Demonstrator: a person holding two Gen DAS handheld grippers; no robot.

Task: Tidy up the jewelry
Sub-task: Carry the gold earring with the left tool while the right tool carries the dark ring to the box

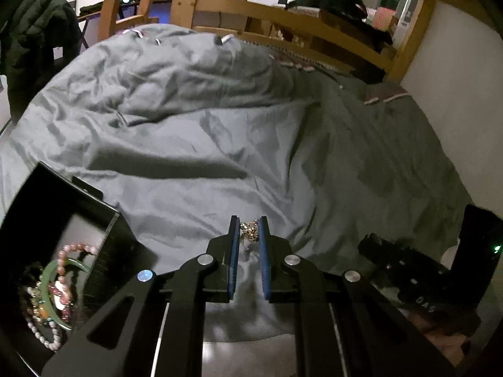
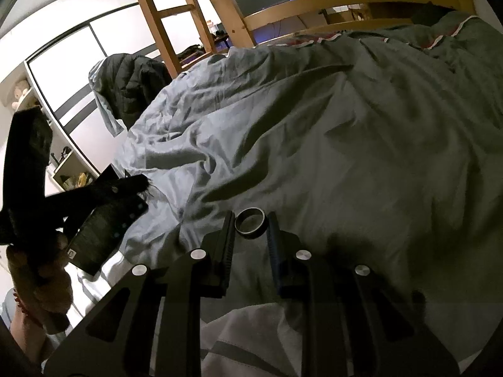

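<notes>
My left gripper (image 1: 250,231) is shut on a small gold chain piece (image 1: 250,232), held above the grey duvet (image 1: 220,144). A black jewelry box (image 1: 53,251) lies open at the lower left of the left wrist view, holding pink bead bracelets (image 1: 78,248), a green bangle (image 1: 50,276) and other pieces. My right gripper (image 2: 251,223) is shut on a dark metal ring (image 2: 251,222), held above the duvet (image 2: 314,144). The left gripper (image 2: 94,201) also shows at the left of the right wrist view, with the box's outer wall (image 2: 91,245) under it.
The right gripper's body (image 1: 440,270) shows at the lower right of the left wrist view. A wooden bed frame (image 1: 283,12) rises behind the bed. A dark jacket (image 1: 34,40) hangs on a chair at the left. A white wall (image 1: 456,72) borders the bed on the right.
</notes>
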